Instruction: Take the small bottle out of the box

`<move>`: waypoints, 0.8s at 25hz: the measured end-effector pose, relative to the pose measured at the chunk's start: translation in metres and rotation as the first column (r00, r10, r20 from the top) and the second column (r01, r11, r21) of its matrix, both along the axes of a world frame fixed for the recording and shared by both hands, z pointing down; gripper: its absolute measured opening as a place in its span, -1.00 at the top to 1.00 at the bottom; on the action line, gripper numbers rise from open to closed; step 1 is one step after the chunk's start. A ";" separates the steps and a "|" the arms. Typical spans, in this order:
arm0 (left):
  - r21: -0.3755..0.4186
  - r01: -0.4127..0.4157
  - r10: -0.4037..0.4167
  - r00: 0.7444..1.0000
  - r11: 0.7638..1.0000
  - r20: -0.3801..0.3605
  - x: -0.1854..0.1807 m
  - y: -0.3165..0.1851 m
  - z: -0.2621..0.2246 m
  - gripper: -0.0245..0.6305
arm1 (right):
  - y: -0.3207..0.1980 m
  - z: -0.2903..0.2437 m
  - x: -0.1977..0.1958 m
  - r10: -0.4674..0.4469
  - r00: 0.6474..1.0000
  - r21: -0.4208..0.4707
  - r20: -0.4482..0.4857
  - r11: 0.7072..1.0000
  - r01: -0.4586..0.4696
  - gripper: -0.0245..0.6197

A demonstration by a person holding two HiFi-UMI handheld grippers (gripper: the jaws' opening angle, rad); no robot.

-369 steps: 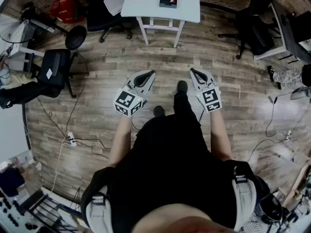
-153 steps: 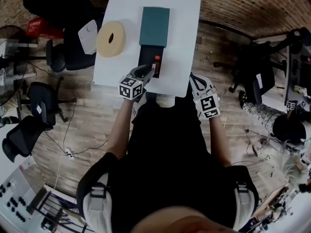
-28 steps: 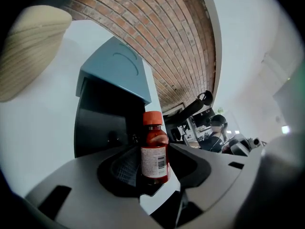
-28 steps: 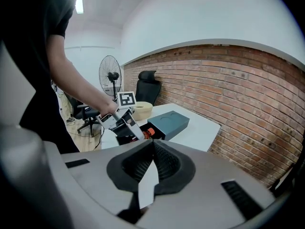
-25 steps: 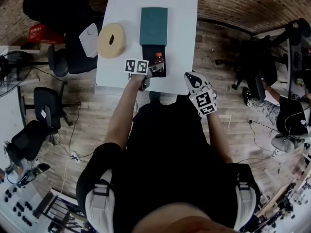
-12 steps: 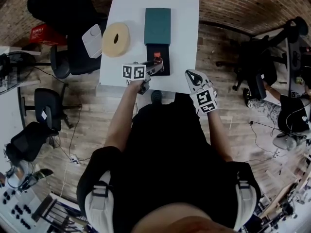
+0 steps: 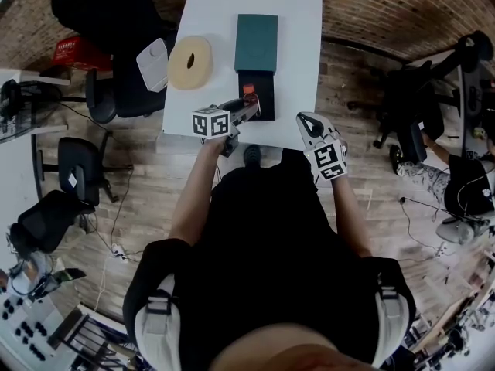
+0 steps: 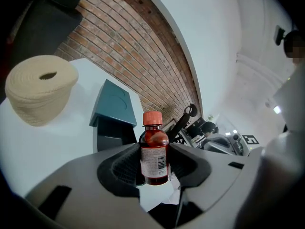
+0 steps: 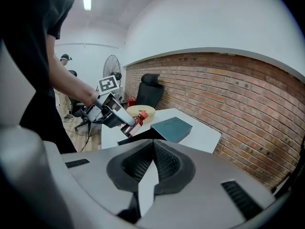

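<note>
A small brown bottle [image 8: 154, 151] with an orange cap is clamped by its lower body between the pads of my left gripper [image 8: 154, 168]. In the head view the bottle [image 7: 249, 93] hangs over the open black box [image 7: 263, 105], with my left gripper [image 7: 247, 108] reaching in from the left. The right gripper view shows the bottle [image 9: 134, 123] tilted and lifted clear above the box [image 9: 143, 135]. The teal lid [image 7: 256, 42] lies just beyond the box. My right gripper [image 7: 303, 120] sits off the table's front right corner, shut and empty [image 9: 152, 147].
A cream roll [image 7: 189, 62] lies on the white table [image 7: 220, 6] left of the lid. A white square object [image 7: 154, 53] rests on a black chair beside the table. More chairs stand on the wooden floor, and a brick wall runs behind the table.
My left gripper has lifted the bottle a little out of the black box and still grips it. The right gripper has barely moved.
</note>
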State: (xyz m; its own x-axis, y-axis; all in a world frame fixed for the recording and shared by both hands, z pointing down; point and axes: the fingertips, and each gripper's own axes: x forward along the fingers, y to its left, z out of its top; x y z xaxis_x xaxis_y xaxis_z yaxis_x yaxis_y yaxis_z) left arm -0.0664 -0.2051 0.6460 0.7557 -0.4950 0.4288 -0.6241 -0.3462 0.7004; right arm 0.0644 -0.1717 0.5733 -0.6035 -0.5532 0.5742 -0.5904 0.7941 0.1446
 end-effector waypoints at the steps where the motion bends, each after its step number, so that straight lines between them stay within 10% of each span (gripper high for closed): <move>1: 0.018 0.001 -0.002 1.000 1.000 0.016 0.000 -0.001 -0.002 0.33 | -0.003 0.000 0.001 0.002 1.000 0.001 0.000 1.000 -0.002 0.93; 20: 0.273 -0.060 0.011 0.984 0.960 0.179 -0.012 0.010 -0.050 0.32 | -0.011 -0.007 -0.019 -0.021 1.000 0.037 -0.019 0.999 0.021 0.93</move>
